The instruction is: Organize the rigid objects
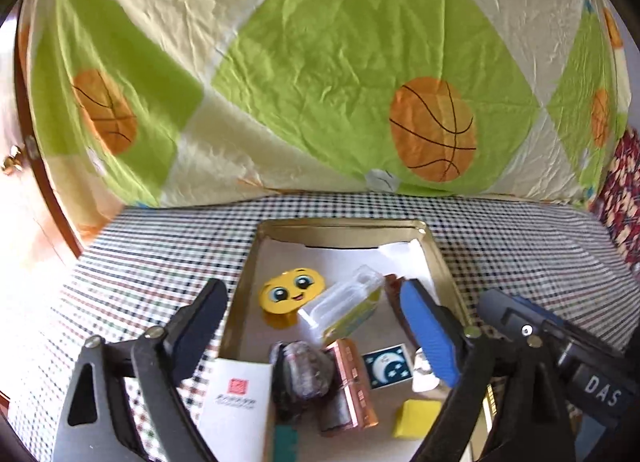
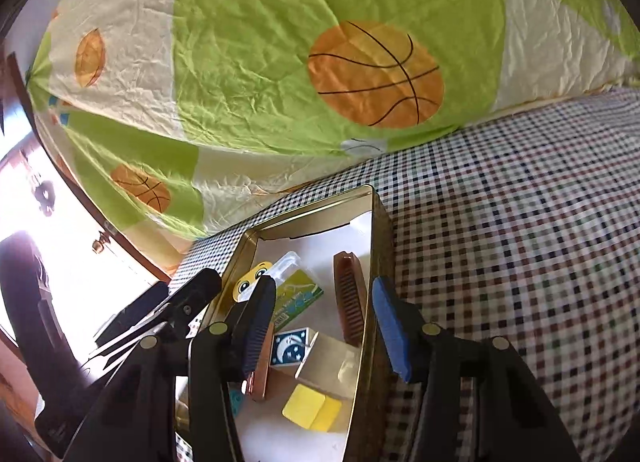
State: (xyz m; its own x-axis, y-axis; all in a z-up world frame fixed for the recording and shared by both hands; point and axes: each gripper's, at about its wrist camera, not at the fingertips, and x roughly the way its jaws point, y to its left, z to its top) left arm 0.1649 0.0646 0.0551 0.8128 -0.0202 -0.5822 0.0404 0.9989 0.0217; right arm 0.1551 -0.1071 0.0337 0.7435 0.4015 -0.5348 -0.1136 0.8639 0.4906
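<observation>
Here, both tongs stand open and empty above the gold tin tray (image 1: 438, 258) on the checked cloth: left gripper (image 1: 320, 326), right gripper (image 2: 324, 326). Small items already lie inside; next move likely fetches another.

Tin (image 1: 442, 262) on bed — comb (image 2: 352, 298) inside.

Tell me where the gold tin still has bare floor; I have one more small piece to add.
The far end of the gold metal tin is bare white lining, beyond the yellow smiley-face box and clear plastic case. The near end is crowded around the copper-coloured box and moon-print card.
</observation>
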